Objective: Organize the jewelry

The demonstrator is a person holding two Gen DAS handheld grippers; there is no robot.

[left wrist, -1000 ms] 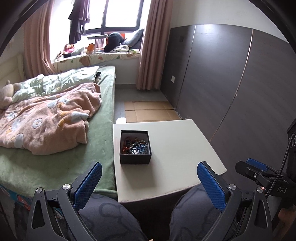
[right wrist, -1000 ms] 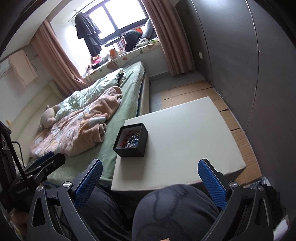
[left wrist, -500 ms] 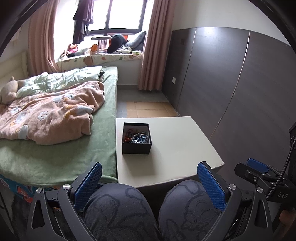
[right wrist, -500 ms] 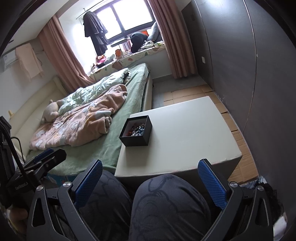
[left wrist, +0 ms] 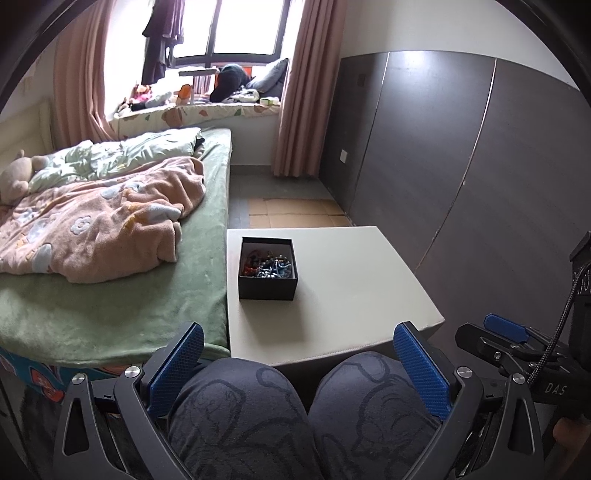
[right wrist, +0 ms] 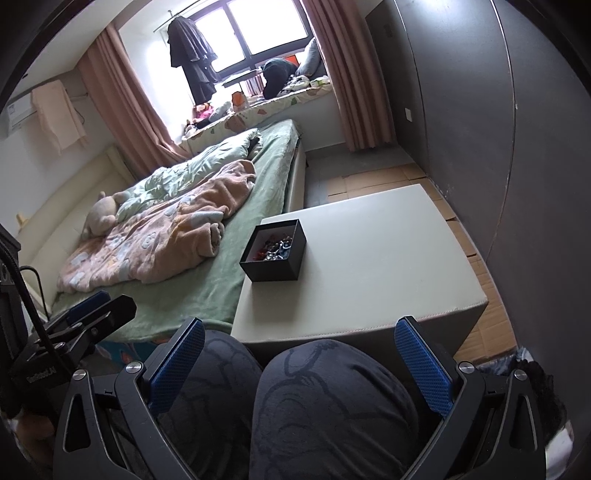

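Open black box (left wrist: 267,284) of jewelry (left wrist: 267,265) on white table (left wrist: 343,288).

Bedroom in a home. Bed (left wrist: 110,306) with green cover, pink flowered blanket (left wrist: 92,229), pale quilt (left wrist: 122,155) and soft toy (left wrist: 14,177). Pink curtains (left wrist: 303,85) flank a window (left wrist: 243,26); cushioned window seat (left wrist: 207,110) holds pillows and clutter. Dark wardrobe panels (left wrist: 461,166) along one wall. Garment (right wrist: 192,55) hangs from the rail.
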